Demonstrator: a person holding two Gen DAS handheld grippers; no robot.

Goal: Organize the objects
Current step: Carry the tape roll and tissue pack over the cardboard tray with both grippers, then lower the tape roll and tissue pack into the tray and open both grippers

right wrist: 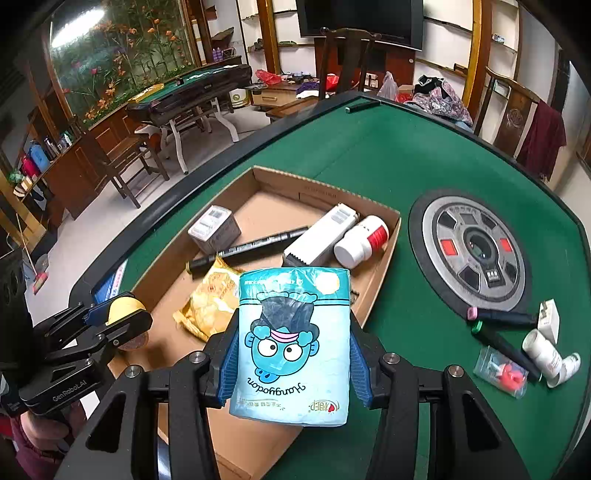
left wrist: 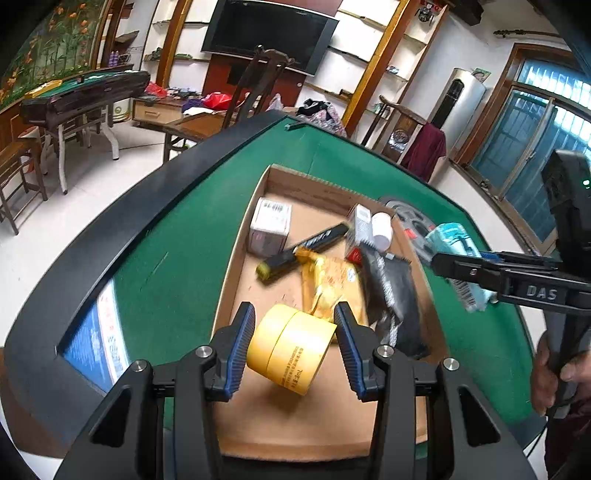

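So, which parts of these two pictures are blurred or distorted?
Left wrist view: the blue tissue pack in the right gripper is smeared by motion, and the table edge bows from the fisheye. Right wrist view: the same pack is sharp; dark lens corners frame both views.

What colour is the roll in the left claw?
Yellow. The tape roll shows best in the left wrist view, clamped in the left claw.

White tiled floor [left wrist: 122, 155], wall-mounted television [left wrist: 269, 31], wooden chairs [left wrist: 18, 173], flower mural [right wrist: 122, 55].
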